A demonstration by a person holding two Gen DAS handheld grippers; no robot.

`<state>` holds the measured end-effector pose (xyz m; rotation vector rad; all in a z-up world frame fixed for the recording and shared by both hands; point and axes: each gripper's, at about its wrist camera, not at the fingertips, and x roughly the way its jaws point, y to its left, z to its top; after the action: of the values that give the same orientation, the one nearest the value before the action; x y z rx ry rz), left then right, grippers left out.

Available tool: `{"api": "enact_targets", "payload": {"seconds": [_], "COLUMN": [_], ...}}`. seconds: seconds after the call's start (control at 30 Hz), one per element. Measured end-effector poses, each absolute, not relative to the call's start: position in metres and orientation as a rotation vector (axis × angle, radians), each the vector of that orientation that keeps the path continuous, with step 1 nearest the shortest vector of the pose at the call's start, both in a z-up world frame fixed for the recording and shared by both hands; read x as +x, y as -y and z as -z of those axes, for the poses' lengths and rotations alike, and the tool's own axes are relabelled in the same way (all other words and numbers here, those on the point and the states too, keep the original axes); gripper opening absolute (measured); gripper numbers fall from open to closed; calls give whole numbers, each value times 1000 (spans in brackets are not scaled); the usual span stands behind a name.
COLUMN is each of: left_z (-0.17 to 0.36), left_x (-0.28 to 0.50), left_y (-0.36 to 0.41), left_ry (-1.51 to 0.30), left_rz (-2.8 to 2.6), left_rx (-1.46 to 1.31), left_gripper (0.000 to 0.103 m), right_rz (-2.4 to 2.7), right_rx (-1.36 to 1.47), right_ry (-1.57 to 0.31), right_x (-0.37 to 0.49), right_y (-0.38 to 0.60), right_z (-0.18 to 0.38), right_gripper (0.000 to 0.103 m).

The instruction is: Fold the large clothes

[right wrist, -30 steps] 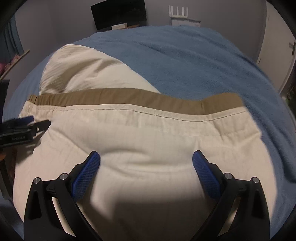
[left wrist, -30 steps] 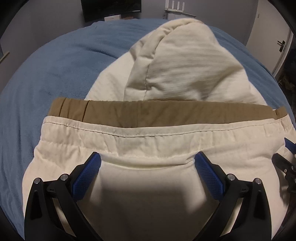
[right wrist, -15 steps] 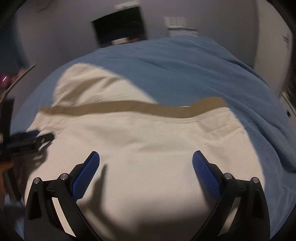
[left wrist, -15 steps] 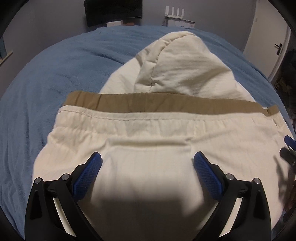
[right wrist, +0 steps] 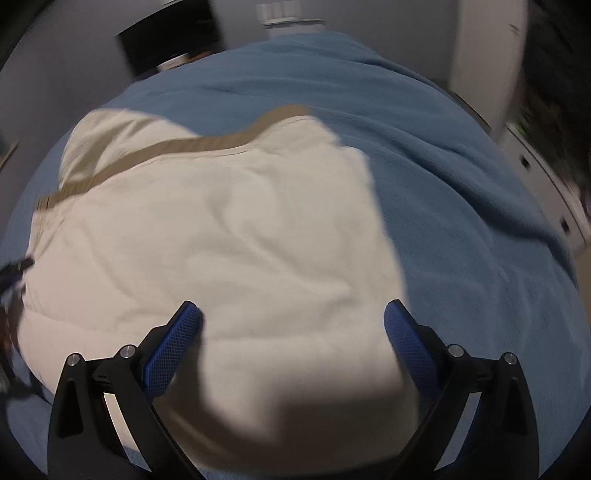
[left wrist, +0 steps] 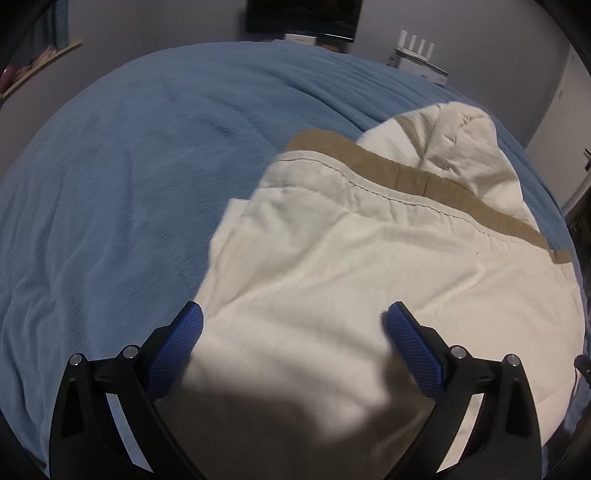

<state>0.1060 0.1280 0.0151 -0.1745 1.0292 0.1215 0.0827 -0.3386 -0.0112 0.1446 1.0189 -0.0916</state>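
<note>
Garment: cream garment (left wrist: 369,280) lies folded over on itself on the bed, upper layer stopping short of a tan band (left wrist: 436,184); cream cloth shows again beyond the band. What kind of garment it is, I cannot tell.
Position: sits toward the near edge of the blue bedspread (left wrist: 129,166), which is bare on the far side and to both sides of the cloth.
Change: a second ago both views looked square along the band, close over it; now the left view has swung so the garment's left edge and open bedspread fill its left half, and the right view has swung toward the garment's right edge (right wrist: 384,236), with motion blur.
Left tool (left wrist: 291,332): fingers wide apart, nothing between them, hovering over the near-left part of the cloth.
Right tool (right wrist: 291,332): fingers likewise spread and empty, over the near-right part; right finger pad (right wrist: 406,343) sits about at the cloth's side edge.
Reading: fold across the length looks laid down and released; both tools now seem to be heading for the outer sides.
Next, likely: a side-to-side fold or a smoothing pass. Grip needs to catch both layers at the edge, or the top layer slides off.
Surroundings: dark screen (left wrist: 303,16) and a white router (left wrist: 417,40) against the far wall.
</note>
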Motion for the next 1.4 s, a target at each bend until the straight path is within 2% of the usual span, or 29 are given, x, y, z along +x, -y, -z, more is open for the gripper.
{"api": "enact_targets", "payload": {"seconds": [0.13,0.33,0.5,0.67,0.9,1.4], "left_z": [-54,-85,-67,-37,-32,-18], "left_x": [77,12,-35,-58,-83,-76], "left_y": [-131,-81,-50,-47,-45,-31], "left_ry": [-956,-855,-867,-1004,-1053,-1034], "left_rz": [-76,1,22,28,-24,22], "left_rx": [-264,-149,-54,-60,-20,39], "left_gripper": [96,97,97,97,97,97], "right_rz": [71,51,56,6,0,-3], "right_rx": [162,110,57,8,8,-30], "right_ry": [-921,-777,-777,-864,-882,-911], "right_x": [60,6,-26,-52,-71,-53], "right_y": [331,298,263,247,244,238], "right_z": [-21,-50,-30,2,13,44], "right_gripper": [96,96,96,96,95,95]}}
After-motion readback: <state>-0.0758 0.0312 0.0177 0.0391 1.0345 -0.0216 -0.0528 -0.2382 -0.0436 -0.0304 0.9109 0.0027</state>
